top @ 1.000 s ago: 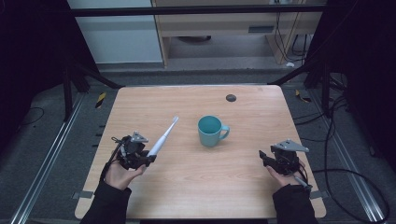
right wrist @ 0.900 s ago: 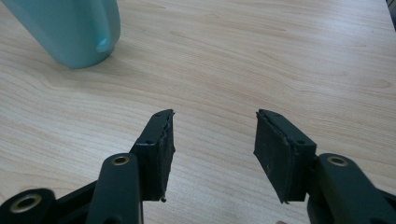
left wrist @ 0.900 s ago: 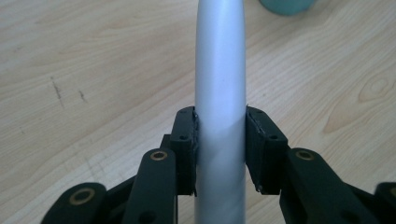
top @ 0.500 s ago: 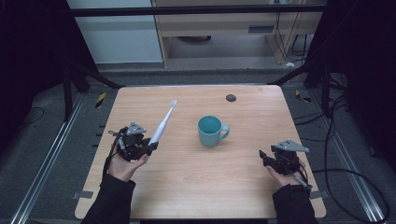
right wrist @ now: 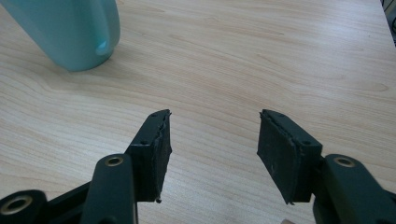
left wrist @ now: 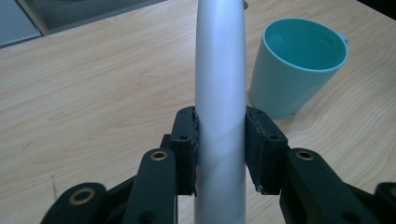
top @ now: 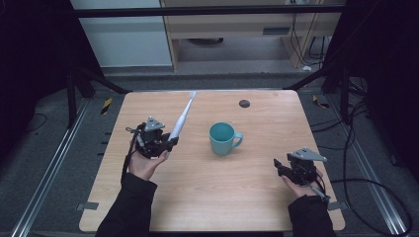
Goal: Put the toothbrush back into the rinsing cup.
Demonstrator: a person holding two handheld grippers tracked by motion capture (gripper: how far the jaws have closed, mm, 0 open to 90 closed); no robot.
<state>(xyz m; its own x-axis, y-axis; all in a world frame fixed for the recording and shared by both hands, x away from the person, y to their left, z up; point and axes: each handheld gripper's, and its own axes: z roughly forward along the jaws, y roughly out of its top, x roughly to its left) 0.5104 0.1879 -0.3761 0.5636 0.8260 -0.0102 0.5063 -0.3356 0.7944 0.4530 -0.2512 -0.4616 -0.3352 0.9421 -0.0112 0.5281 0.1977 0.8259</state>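
The left gripper (top: 167, 143) is clamped on the thick lower end of a long silver-white toothbrush (top: 181, 119), both black pads pressed flat against its barrel, as the left gripper view shows (left wrist: 220, 126). From the high view the shaft slants up and away toward about 1 o'clock, its thin tip reaching near the far edge of the wooden table (top: 207, 197). Holding it low on the handle leaves the whole upper length free, which would suit tipping it into a container. The teal mug (top: 223, 138) stands upright near the table's middle, at roughly 3 o'clock from the held toothbrush and well apart from it, its handle turned toward 3 o'clock; its mouth looks empty. The right gripper (top: 281, 167) rests low at about 5 o'clock from the mug, its jaws spread wide with nothing between them, apparently idle and kept out of the way. A small dark disc (top: 244, 103) lies at 12 o'clock from the mug.
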